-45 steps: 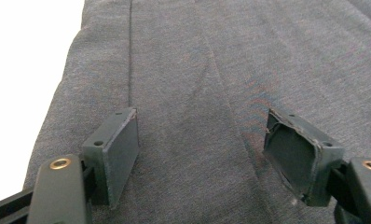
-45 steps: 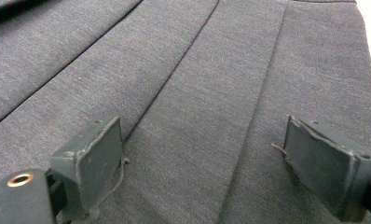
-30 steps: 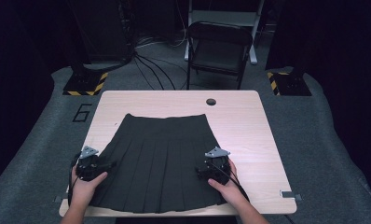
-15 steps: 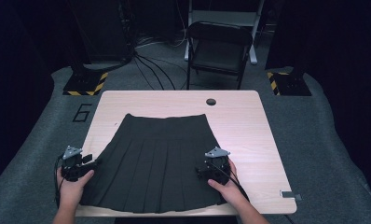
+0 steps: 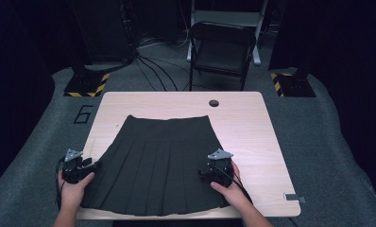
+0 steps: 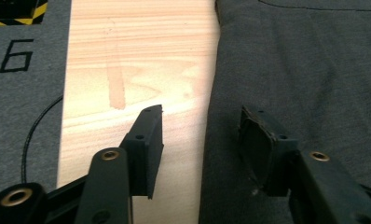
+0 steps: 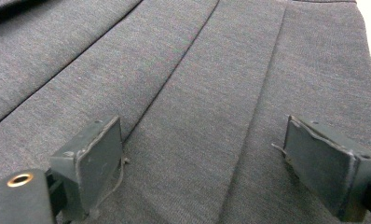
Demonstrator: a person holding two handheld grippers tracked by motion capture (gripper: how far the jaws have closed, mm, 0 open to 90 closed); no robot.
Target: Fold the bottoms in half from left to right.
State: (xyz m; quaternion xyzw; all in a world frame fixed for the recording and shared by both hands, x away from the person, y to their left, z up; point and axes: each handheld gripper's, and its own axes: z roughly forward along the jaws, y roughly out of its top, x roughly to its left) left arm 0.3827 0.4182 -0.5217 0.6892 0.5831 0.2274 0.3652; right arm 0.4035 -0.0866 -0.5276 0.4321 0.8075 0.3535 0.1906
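A black pleated skirt (image 5: 158, 165) lies flat on the wooden table (image 5: 252, 137), waistband at the far side. My left gripper (image 5: 88, 164) sits at the skirt's near left edge. In the left gripper view its jaws (image 6: 200, 121) straddle that edge: one pad (image 6: 148, 140) is over bare wood, the other over the skirt (image 6: 314, 70). They have just been closing and are open, with the edge between them unpinched. My right gripper (image 5: 213, 169) rests over the near right part. In the right gripper view its jaws (image 7: 202, 135) stand wide open above the skirt's pleats (image 7: 197, 84).
A round cable hole (image 5: 213, 102) is in the table's far side, and a small metal clip (image 5: 292, 196) lies at its near right corner. A folding chair (image 5: 221, 47) stands behind the table. Cables and yellow-black striped bases (image 5: 84, 85) lie on the floor.
My left gripper has slid left off the skirt's panel to its left edge and its jaws have narrowed. The right gripper and the skirt have stayed put.
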